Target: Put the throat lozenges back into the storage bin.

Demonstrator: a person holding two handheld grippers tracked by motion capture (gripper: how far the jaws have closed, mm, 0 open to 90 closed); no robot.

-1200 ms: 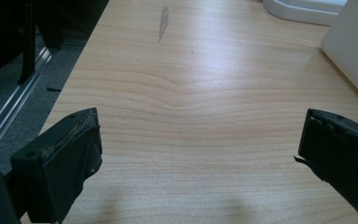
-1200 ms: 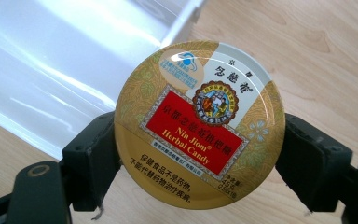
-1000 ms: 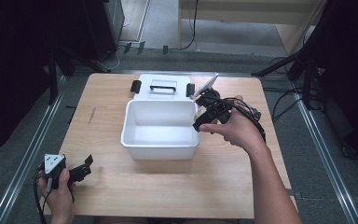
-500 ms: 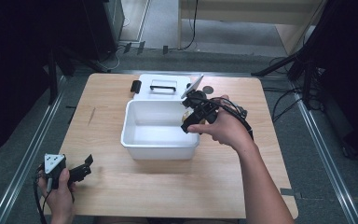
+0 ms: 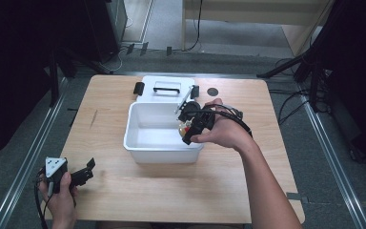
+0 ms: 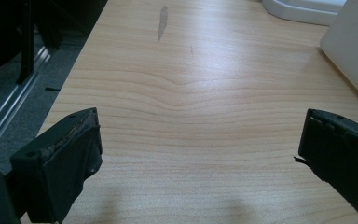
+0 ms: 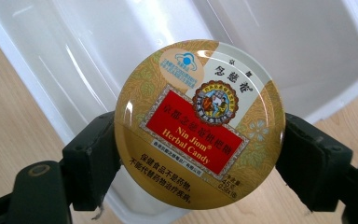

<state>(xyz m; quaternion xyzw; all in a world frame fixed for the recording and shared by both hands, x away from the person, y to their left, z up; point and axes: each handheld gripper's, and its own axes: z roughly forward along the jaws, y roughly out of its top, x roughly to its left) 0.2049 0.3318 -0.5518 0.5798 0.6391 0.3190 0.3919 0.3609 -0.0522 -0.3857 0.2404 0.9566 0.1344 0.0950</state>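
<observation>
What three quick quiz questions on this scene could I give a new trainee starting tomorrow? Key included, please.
1. True or false: the right tool grips a round candy tin by its rim.
2. What lies below the tin? A) a black tray B) a white bin C) a cardboard box
3. Fill in: the left tool is ___, with bare wooden table between its jaws.

Key: 1 true; 2 B; 3 open.
</observation>
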